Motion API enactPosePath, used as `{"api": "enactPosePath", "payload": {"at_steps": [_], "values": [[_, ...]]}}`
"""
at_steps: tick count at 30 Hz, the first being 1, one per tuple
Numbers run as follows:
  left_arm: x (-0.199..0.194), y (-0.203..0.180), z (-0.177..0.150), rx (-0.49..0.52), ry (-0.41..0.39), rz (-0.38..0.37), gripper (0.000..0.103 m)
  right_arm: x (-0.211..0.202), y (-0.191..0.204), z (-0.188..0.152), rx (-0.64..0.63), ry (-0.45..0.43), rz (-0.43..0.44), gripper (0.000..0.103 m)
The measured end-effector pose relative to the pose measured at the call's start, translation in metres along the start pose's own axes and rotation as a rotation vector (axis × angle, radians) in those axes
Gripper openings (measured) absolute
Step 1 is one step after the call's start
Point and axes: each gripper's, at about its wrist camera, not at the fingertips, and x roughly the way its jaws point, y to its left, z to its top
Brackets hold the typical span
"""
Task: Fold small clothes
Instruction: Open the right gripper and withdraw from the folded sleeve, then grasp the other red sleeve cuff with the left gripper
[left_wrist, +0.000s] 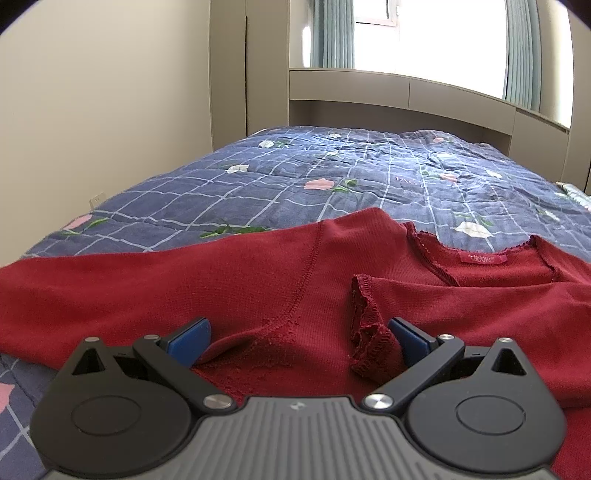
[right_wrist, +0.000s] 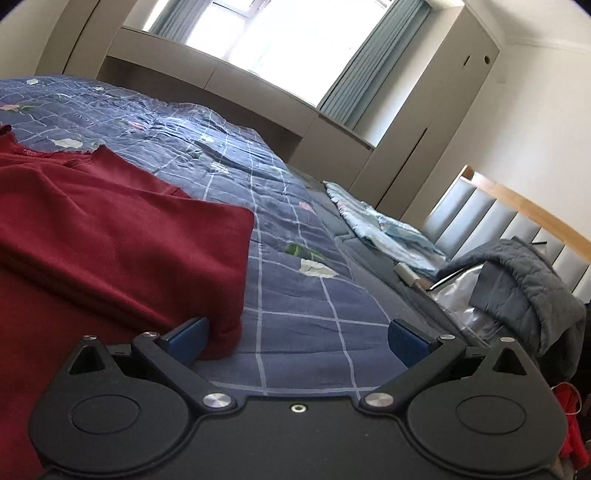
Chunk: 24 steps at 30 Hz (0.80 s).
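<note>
A dark red knit top lies spread on the blue checked quilt, its neckline and pink label at the right. My left gripper hovers low over the top with its blue fingers wide open; red fabric and a folded sleeve cuff lie between them, ungripped. In the right wrist view the same red top fills the left half, one sleeve folded across it. My right gripper is open at the top's right edge, its left fingertip against the folded fabric and quilt between the fingers.
Light blue folded cloth and a grey quilted jacket lie on the bed's right side by a padded headboard. Beige cabinets and a bright curtained window stand beyond the bed. A plain wall is at the left.
</note>
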Motion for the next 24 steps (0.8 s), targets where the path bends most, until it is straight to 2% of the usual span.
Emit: {"api": "enactPosePath", "payload": {"at_steps": [3, 8, 13, 16, 18, 21, 24], "values": [[-0.005, 0.004, 0.004, 0.001, 0.009, -0.017, 0.103, -0.002, -0.001, 0.0, -0.001, -0.013, -0.008, 0.102], [-0.036, 0.015, 0.007, 0.005, 0.015, -0.018, 0.103, -0.004, -0.001, -0.001, -0.01, -0.029, -0.019, 0.102], [-0.077, 0.057, 0.006, -0.046, 0.045, -0.038, 0.103, -0.013, -0.019, 0.008, 0.031, -0.008, 0.052, 0.102], [-0.097, 0.095, 0.002, -0.073, 0.045, -0.018, 0.103, -0.039, -0.033, 0.018, 0.051, 0.002, 0.069, 0.102], [-0.104, 0.124, -0.002, -0.108, 0.055, 0.014, 0.103, -0.062, -0.04, 0.023, 0.082, -0.001, 0.168, 0.102], [-0.107, 0.176, -0.009, -0.206, 0.076, 0.078, 0.103, -0.102, -0.039, 0.02, 0.12, -0.022, 0.365, 0.102], [-0.104, 0.222, -0.015, -0.305, 0.068, 0.155, 0.103, -0.134, -0.024, 0.014, 0.105, -0.05, 0.482, 0.102]]}}
